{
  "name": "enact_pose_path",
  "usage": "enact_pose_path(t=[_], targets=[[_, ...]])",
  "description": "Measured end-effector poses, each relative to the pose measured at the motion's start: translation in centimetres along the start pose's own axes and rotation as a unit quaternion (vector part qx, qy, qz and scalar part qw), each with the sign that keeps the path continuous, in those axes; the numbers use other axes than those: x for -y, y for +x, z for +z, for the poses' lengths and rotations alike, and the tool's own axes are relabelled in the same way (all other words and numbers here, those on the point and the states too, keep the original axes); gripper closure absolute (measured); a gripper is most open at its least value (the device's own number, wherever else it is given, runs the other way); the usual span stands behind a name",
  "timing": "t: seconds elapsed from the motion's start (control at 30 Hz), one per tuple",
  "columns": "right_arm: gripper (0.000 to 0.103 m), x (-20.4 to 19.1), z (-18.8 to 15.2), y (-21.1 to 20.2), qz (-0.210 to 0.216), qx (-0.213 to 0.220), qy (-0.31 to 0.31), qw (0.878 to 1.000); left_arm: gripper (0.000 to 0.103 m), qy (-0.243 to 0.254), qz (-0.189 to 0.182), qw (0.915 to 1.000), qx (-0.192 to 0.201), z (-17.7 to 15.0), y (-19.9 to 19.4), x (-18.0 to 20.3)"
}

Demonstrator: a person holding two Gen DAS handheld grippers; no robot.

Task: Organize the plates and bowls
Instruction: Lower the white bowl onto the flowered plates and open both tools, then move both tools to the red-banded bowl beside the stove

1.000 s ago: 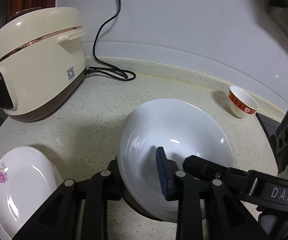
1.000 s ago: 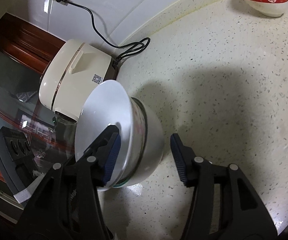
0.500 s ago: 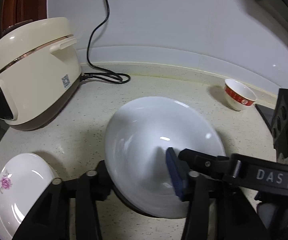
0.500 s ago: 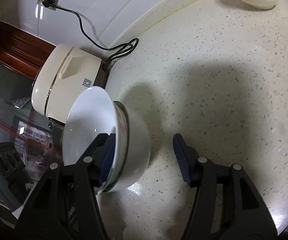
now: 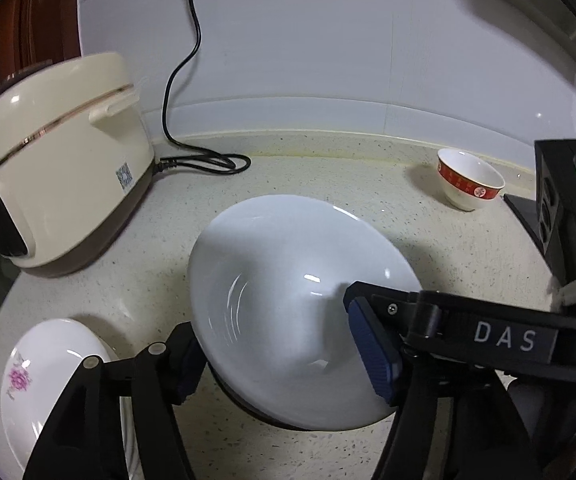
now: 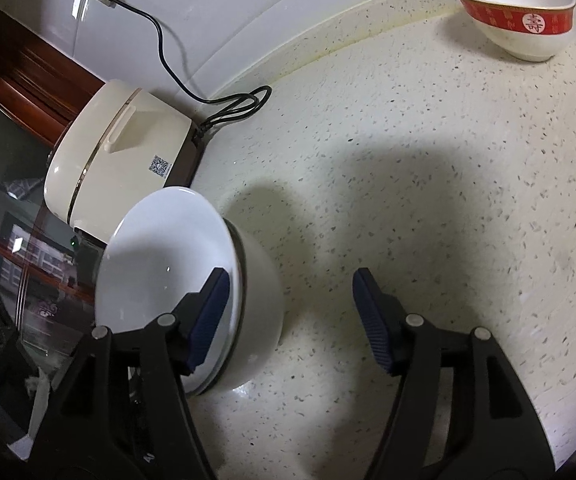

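A white bowl [image 5: 288,288] sits nested in another bowl [image 6: 260,304] on the speckled counter; it also shows in the right wrist view [image 6: 168,256]. My left gripper [image 5: 280,356] is open, its fingers either side of the near rim, one blue pad [image 5: 371,348] inside the bowl. My right gripper [image 6: 288,320] is open, its left pad [image 6: 208,320] at the stack's rim, and holds nothing. A white plate with a pink flower [image 5: 44,376] lies at the lower left. A red-banded bowl [image 5: 469,180] stands at the back right [image 6: 519,12].
A cream rice cooker [image 5: 56,168] stands at the left by the wall, its black cord [image 5: 192,120] running to a wall socket. A black device [image 5: 567,208] is at the right edge. The counter edge runs behind the plate at the left.
The left gripper's jaws have spread wider around the white bowl and drawn back from it. The right gripper has shifted, so the red-banded bowl now shows fully.
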State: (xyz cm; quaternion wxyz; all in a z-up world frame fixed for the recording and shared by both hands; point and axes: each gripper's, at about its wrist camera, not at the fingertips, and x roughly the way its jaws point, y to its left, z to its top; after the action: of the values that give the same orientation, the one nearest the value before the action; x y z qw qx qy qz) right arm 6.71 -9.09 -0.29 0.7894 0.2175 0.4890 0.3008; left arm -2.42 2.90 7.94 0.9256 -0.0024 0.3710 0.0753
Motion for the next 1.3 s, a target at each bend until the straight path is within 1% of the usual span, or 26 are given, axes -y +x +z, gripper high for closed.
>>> enact_pose_path(t=[0.1,0.13,0.23,0.37,0.47,0.6,0.73,0.83,0.93,1.0,1.07,1.2,1.3], targets=[[0.033,-0.4,0.0,0.1,-0.008,-0.002,-0.014,1.0,0.028,0.023,0.027,0.9994,-0.003,0.0,0.0,0.3],[0.032,-0.5,0.0,0.1,-0.015,-0.003,-0.02,1.0,0.027,0.028,0.029,0.9992,-0.003,-0.1,0.0,0.3],[0.031,-1.0,-0.1,0.1,-0.026,-0.003,-0.036,0.999,0.026,0.033,0.018,0.9992,-0.014,-0.1,0.4,-0.3],[0.026,-1.1,-0.2,0.1,-0.022,-0.003,-0.042,0.999,0.022,0.018,-0.003,0.9996,-0.023,0.0,0.4,-1.8],[0.026,-0.6,0.0,0.0,-0.01,-0.003,-0.03,1.0,0.022,0.008,-0.002,0.9997,-0.021,-0.4,-0.4,-2.7],[0.026,0.2,0.6,-1.3,0.021,0.018,-0.006,1.0,0.021,-0.024,-0.008,0.9997,0.003,-0.3,-2.2,-4.2],[0.024,0.4,0.9,-2.6,0.052,0.037,-0.002,0.998,0.02,-0.028,0.006,0.9995,0.016,0.1,-3.2,-4.3],[0.023,0.1,0.8,-2.9,0.061,0.037,-0.008,0.997,0.02,-0.027,0.007,0.9995,0.016,0.3,-3.5,-3.7],[0.023,-0.1,0.7,-2.8,0.052,0.033,-0.013,0.998,0.02,-0.014,0.012,0.9998,0.008,0.3,-3.5,-2.4],[0.023,0.1,0.7,-2.8,0.057,0.03,-0.011,0.998,0.02,-0.008,0.018,0.9998,0.008,0.3,-3.6,-1.5],[0.023,0.2,0.7,-3.2,0.058,0.032,-0.009,0.998,0.02,-0.003,0.014,0.9999,0.009,0.4,-3.8,-0.4],[0.021,0.7,1.0,-5.0,0.042,0.06,-0.008,0.997,0.02,0.021,0.009,0.9997,0.012,0.7,-4.2,2.2],[0.02,2.1,1.7,-6.8,0.031,0.087,0.018,0.996,0.02,0.035,0.008,0.9992,0.017,1.0,-4.3,4.2]])
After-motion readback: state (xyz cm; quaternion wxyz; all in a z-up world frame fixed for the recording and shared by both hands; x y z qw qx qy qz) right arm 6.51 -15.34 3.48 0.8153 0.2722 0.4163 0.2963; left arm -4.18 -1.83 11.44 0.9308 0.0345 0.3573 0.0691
